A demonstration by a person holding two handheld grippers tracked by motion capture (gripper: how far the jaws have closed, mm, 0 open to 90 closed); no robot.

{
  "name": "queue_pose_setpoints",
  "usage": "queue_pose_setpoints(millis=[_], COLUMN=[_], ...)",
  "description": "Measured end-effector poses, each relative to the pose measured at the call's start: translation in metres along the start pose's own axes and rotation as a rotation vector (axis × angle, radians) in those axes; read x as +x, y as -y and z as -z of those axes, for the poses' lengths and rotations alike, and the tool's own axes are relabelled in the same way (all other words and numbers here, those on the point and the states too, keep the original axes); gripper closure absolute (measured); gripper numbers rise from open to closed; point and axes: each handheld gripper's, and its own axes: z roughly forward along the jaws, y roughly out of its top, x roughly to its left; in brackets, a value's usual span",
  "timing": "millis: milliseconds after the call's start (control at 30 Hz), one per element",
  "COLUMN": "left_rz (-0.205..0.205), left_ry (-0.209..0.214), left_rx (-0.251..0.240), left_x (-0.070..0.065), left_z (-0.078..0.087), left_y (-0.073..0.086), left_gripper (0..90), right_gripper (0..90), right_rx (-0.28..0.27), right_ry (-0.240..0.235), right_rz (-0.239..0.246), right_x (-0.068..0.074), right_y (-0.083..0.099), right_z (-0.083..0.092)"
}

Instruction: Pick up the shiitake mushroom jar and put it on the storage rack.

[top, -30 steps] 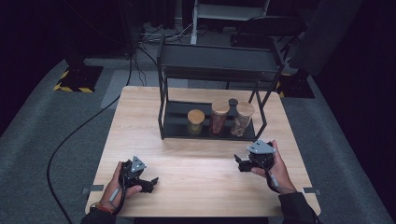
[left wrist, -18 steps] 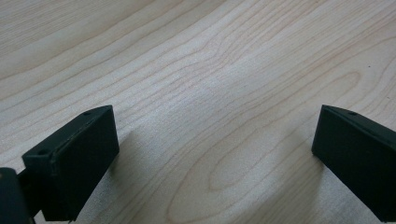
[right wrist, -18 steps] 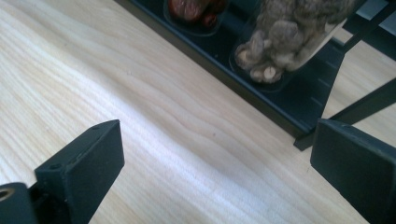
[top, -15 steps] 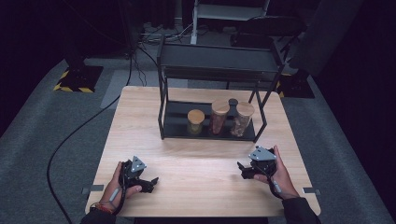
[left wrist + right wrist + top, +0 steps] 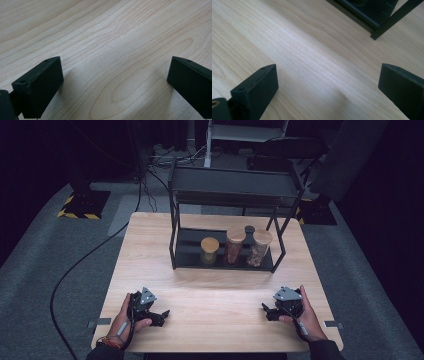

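My left gripper (image 5: 161, 315) rests low over the near left of the wooden table (image 5: 215, 285), held in a hand, jaws open with bare wood between them (image 5: 115, 75). At the near right of the table a hand holds my right gripper (image 5: 267, 311) close to the wood, also open and empty (image 5: 328, 80). A black two-tier metal rack (image 5: 227, 195) stands at the back middle of the table. On its lower shelf stand three jars with wooden lids: a short one (image 5: 210, 250), a taller reddish one (image 5: 235, 244) and a brownish one (image 5: 260, 247).
A rack leg and the shelf's corner (image 5: 384, 25) lie at the top right of the right gripper view. A black cable (image 5: 75, 270) runs over the grey floor left of the table. Dark stands and equipment sit behind the table.
The right gripper has come down and toward the table's near edge, away from the rack. The left gripper has stayed where it was.
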Motion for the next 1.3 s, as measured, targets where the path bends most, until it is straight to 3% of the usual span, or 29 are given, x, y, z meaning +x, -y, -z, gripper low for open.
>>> queue_pose_setpoints(millis=[367, 533, 1067, 1300], left_rz=[-0.001, -0.006, -0.006, -0.006], left_ry=[0.001, 0.001, 0.002, 0.002], left_rx=[0.000, 0.000, 0.000, 0.000], left_x=[0.000, 0.000, 0.001, 0.001], left_z=[0.000, 0.000, 0.000, 0.000], left_y=[0.000, 0.000, 0.000, 0.000], left_gripper=[0.1, 0.2, 0.1, 0.1], right_gripper=[1.7, 1.4, 0.4, 0.3], right_rx=[-0.009, -0.009, 0.010, 0.010], right_ry=[-0.020, -0.051, -0.128, -0.132], right_rz=[-0.068, -0.135, -0.265, -0.262], right_x=[-0.006, -0.015, -0.042, -0.046], right_y=[0.015, 0.022, 0.039, 0.043], right_z=[0.004, 0.005, 0.008, 0.010])
